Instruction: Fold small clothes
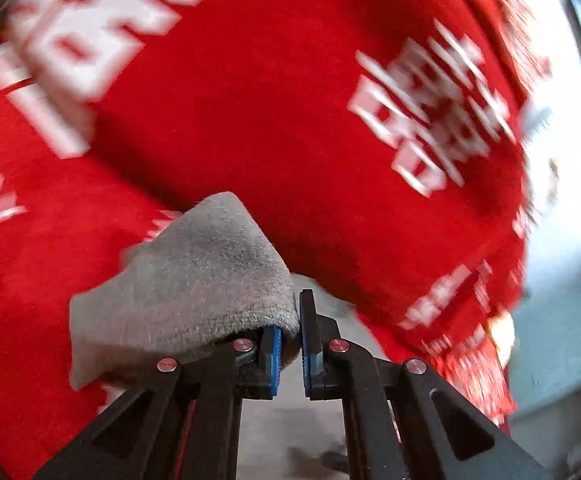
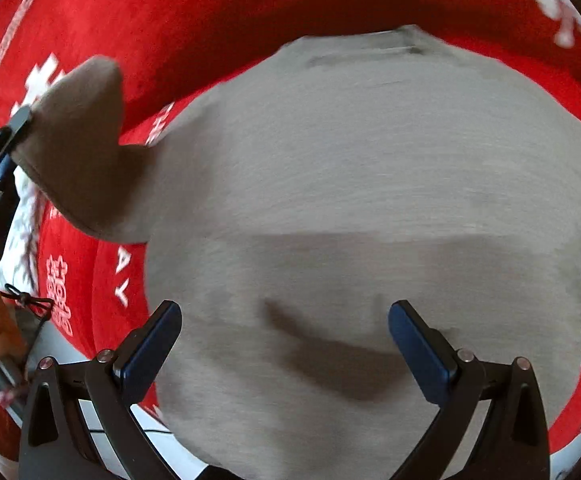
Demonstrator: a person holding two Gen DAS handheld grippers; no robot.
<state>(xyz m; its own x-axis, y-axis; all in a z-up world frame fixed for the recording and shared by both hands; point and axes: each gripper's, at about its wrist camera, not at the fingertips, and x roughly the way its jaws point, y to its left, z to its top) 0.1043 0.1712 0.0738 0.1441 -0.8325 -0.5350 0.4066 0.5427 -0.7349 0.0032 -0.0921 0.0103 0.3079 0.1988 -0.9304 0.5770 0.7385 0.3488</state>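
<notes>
A: What was held by the left gripper (image 1: pixel 289 354)?

B: A corner of the grey garment (image 2: pixel 370 208) was pinched between its blue pads (image 1: pixel 275 356), which were drawn nearly together with only the cloth's thickness between them. In the right wrist view that corner was seen lifted off the red printed cloth (image 2: pixel 210 8) at the garment's left edge, with the sleeve-like flap raised and curling.

A: And where was the rest of the garment found?

B: It was spread flat on the red printed cloth, filling the middle of the right wrist view. Its far edge, seemingly a neckline, was turned away from the camera, and a horizontal crease was seen across its middle.

A: What was noted of the right gripper (image 2: pixel 284 344)?

B: It was held wide open above the garment's near part, with nothing gripped. Whether the cloth was touched by it could not be told.

A: How was the fabric judged to handle?

B: It was judged light, soft and limp, not slippery. It would sag wherever unsupported, so hems and corners were thought the best places to be taken, both layers being caught together. The red cloth beneath might be dragged if pinched too deep.
</notes>
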